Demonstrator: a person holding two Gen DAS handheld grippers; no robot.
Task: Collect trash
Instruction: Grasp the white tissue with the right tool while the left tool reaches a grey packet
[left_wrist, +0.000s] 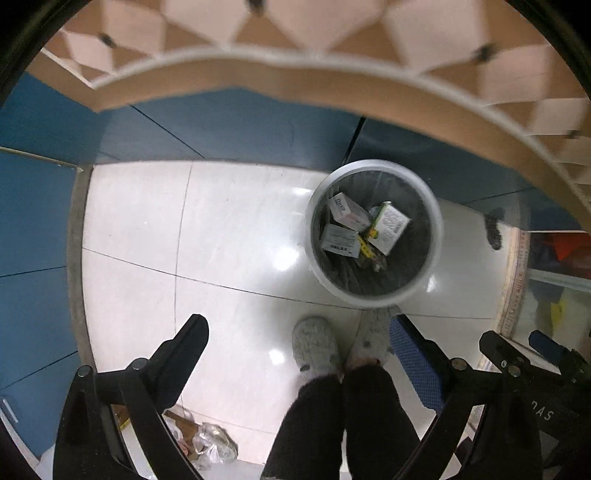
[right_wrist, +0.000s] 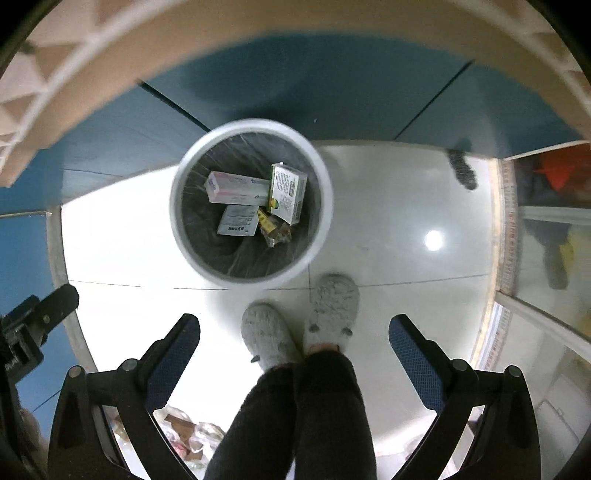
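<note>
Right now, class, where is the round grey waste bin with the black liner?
The round grey waste bin stands on the white tiled floor, just ahead of the person's grey slippers, near the blue wall.

The bin (right_wrist: 251, 275) is pale grey with a dark, shiny liner, and holds white boxes: one (right_wrist: 236, 188) pinkish, one (right_wrist: 288, 194) edged green and yellow. Grey fuzzy slippers (right_wrist: 332, 310) and black trousers (right_wrist: 314, 413) stand on glossy white floor tiles (right_wrist: 399, 240). The wall panels (left_wrist: 229, 125) are blue, and the black grippers' fingers (right_wrist: 415, 363) carry blue dotted pads.
</note>
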